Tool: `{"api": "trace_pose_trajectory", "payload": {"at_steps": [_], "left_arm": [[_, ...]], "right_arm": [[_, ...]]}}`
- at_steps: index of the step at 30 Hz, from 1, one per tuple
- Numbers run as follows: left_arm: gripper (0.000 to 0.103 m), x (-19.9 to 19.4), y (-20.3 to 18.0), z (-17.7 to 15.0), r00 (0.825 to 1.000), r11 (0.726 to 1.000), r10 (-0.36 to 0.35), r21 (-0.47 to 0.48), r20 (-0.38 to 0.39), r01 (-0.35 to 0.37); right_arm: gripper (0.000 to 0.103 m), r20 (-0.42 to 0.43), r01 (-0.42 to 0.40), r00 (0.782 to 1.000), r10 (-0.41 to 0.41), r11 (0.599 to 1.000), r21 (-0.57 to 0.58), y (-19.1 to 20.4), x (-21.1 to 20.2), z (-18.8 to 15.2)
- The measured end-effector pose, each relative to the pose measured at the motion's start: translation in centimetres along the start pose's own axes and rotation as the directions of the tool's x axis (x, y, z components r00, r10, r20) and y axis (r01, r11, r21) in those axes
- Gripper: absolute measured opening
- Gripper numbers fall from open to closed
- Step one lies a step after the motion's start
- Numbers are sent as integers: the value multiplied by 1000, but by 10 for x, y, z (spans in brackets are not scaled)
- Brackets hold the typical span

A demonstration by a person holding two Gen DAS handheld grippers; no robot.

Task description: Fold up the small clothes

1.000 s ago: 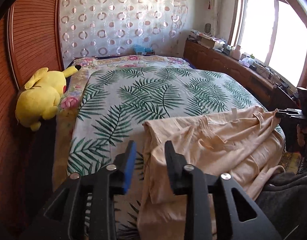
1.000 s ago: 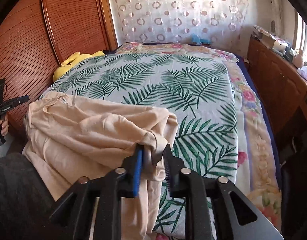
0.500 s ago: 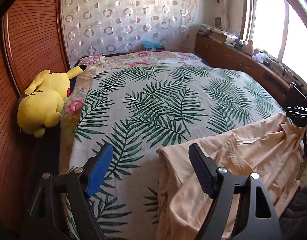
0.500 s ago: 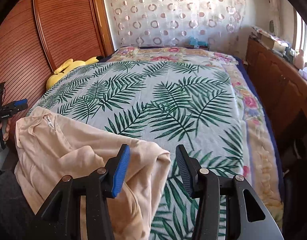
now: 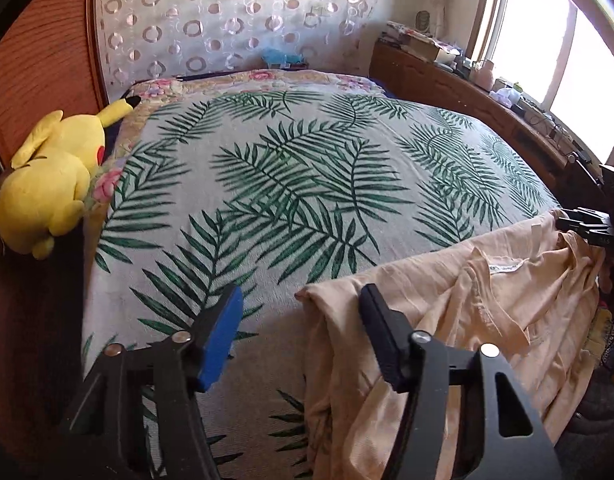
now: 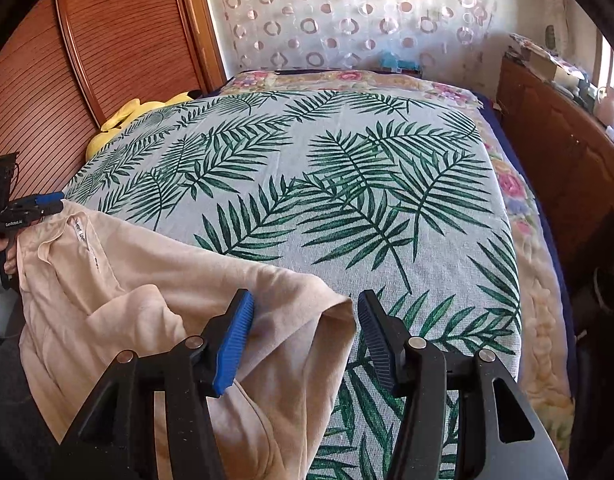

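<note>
A beige garment (image 5: 447,320) lies crumpled over the near edge of the bed, part of it hanging down. It also shows in the right wrist view (image 6: 155,280). My left gripper (image 5: 303,326) is open, its jaws wide apart just above the garment's left corner, holding nothing. My right gripper (image 6: 303,330) is open above the garment's right corner, holding nothing. Each gripper shows at the edge of the other's view, the right gripper (image 5: 587,226) at the garment's far side and the left gripper (image 6: 31,210) likewise.
The bed carries a palm-leaf blanket (image 5: 299,168) over a floral sheet. A yellow plush toy (image 5: 51,176) lies at the bed's left side by the wooden wardrobe (image 6: 119,48). A wooden cabinet (image 6: 555,144) with clutter runs under the window on the right.
Both grippers opened and let go of the garment, which dropped onto the bed's near edge. Both grippers drew back slightly.
</note>
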State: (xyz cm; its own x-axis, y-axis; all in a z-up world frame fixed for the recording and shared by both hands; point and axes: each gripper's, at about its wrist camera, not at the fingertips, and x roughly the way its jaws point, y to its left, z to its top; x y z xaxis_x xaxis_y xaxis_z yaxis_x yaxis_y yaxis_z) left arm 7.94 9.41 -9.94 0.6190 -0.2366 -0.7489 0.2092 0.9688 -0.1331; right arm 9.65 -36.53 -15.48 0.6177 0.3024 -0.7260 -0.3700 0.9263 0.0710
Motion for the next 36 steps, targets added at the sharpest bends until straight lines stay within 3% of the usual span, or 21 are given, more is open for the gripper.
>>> {"api": "trace_pose_trajectory", "payload": {"at_steps": [6, 15, 32, 33, 35, 36], "left_arm": [[55, 1, -5, -4, 1000, 1000, 1, -1, -2, -1], [20, 0, -17, -8, 999, 999, -44, 18, -3, 44], [19, 0, -16, -9, 999, 999, -32, 24, -1, 32], [19, 0, -16, -9, 1000, 999, -30, 27, 0, 30], [19, 0, -17, -9, 1000, 999, -29, 32, 1, 29], [17, 0, -18, -9, 1000, 999, -29, 36, 2, 28]], "right_arm": [[56, -4, 7, 1000, -7, 1000, -11, 4, 1, -2], [55, -32, 16, 999, -18, 997, -76, 13, 3, -5], [53, -25, 38, 999, -40, 997, -67, 4, 7, -5], [52, -23, 37, 999, -39, 997, -70, 5, 7, -6], [25, -20, -6, 1000, 5, 996, -85, 8, 6, -7], [19, -24, -33, 999, 31, 995, -90, 10, 6, -8]]}}
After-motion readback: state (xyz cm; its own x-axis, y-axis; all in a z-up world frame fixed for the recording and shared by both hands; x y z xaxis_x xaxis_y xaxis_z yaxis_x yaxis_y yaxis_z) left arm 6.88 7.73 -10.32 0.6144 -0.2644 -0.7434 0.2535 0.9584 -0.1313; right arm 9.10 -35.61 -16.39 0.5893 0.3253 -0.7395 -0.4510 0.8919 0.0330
